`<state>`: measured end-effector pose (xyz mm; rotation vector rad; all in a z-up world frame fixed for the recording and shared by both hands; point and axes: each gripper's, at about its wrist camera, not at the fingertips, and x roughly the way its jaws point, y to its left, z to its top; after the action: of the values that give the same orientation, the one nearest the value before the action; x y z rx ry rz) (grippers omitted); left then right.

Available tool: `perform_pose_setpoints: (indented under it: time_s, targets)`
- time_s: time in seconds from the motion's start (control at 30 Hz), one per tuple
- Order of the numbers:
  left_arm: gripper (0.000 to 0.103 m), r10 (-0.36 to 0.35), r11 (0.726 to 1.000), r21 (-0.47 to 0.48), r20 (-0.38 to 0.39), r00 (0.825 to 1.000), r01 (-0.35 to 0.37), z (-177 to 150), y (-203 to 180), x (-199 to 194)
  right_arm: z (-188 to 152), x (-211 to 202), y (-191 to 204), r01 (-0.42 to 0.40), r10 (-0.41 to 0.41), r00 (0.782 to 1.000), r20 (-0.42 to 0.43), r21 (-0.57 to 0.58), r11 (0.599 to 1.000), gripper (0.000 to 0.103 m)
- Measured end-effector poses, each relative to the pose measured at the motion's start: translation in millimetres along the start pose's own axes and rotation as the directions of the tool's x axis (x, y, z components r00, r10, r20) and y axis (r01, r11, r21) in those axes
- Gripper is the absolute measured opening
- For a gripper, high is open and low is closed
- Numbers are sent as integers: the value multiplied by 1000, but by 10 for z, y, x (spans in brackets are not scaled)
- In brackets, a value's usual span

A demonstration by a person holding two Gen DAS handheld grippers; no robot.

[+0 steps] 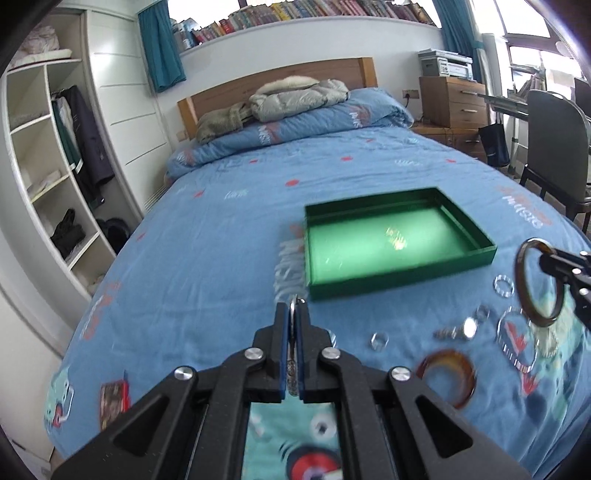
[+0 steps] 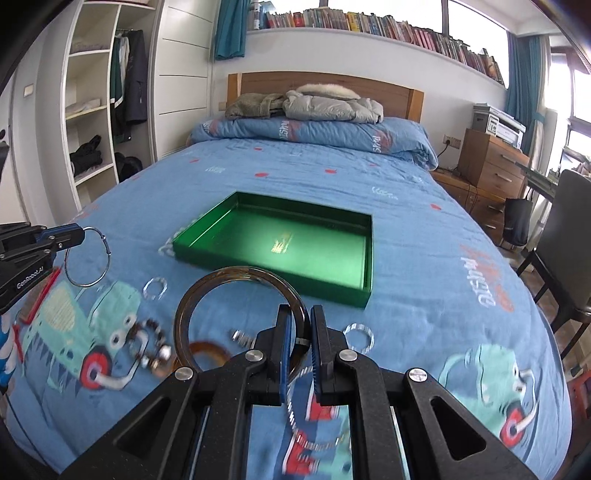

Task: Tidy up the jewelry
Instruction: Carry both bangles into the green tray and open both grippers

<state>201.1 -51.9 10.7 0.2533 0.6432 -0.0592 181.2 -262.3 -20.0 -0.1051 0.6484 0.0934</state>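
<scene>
Both wrist views face the headboard; sharing the green tray.

The tray lies on the bed, mid-bed, with the pillow and jackets behind it at the headboard. Loose rings and bangles lie on the bed before the tray. A wardrobe stands left of the bed; drawers and a chair stand right. Books line the shelf above the headboard.
</scene>
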Motion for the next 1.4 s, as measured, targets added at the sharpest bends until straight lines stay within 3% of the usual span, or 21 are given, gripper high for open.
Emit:
perform_pose_setpoints:
  time_s: [0.23,0.5,0.67,0.93,1.2,1.4]
  targets:
    - [3,-63,998,11,17,998,63,692,-460,578,413,545,-280,60,-60,998,3,30,998,10]
    - [3,-159,986,-49,-42,986,157,1044,-874,1318,599,1038,-546,111,-110,994,-23,58,992,10]
    - [3,-167,983,-87,-82,983,160,981,-899,1663,644,1367,-533,106,-103,993,-53,54,993,10]
    - [4,-123,981,-172,-159,980,95,721,-524,2112,519,1792,-433,92,-85,986,-144,48,995,10]
    - [4,-167,966,-239,-259,951,104,457,-403,2414,441,2100,-343,115,-122,962,-244,-41,992,9]
    - [5,-156,971,-217,-238,959,104,428,-430,2401,413,2161,-319,121,-136,956,-259,-74,990,9]
